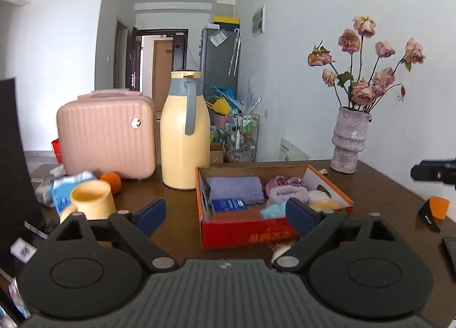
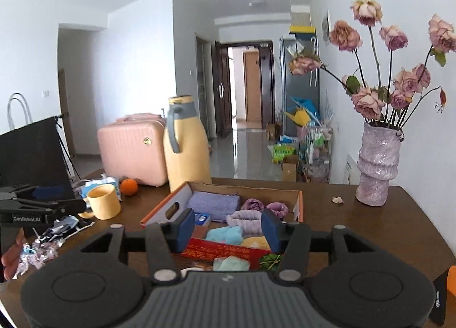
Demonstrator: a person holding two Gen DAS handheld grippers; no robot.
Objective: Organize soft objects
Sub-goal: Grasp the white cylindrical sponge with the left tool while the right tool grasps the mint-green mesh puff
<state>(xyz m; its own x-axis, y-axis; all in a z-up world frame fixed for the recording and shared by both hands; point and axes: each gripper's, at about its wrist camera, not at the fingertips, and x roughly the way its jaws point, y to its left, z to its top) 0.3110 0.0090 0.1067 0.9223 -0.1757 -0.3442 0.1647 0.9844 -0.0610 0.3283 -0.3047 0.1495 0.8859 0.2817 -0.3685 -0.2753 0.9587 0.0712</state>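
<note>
Two grippers held above a brown table [image 1: 176, 205], left gripper [image 1: 225, 212] wide apart and empty, right gripper [image 2: 228, 228] partly apart and empty, cardboard box [image 2: 299, 202] of folded cloths at twelve o'clock.

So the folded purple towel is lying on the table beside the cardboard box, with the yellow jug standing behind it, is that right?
Not quite. The folded purple towel lies inside the cardboard box, not beside it, as the left wrist view shows. The yellow jug does stand behind it.

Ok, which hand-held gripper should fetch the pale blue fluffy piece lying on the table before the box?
Right, probably: the pale blue fluffy piece lies just beneath the right hand-held gripper, open and empty. The left hand-held gripper, also open, sits further left, by the mug.
</note>
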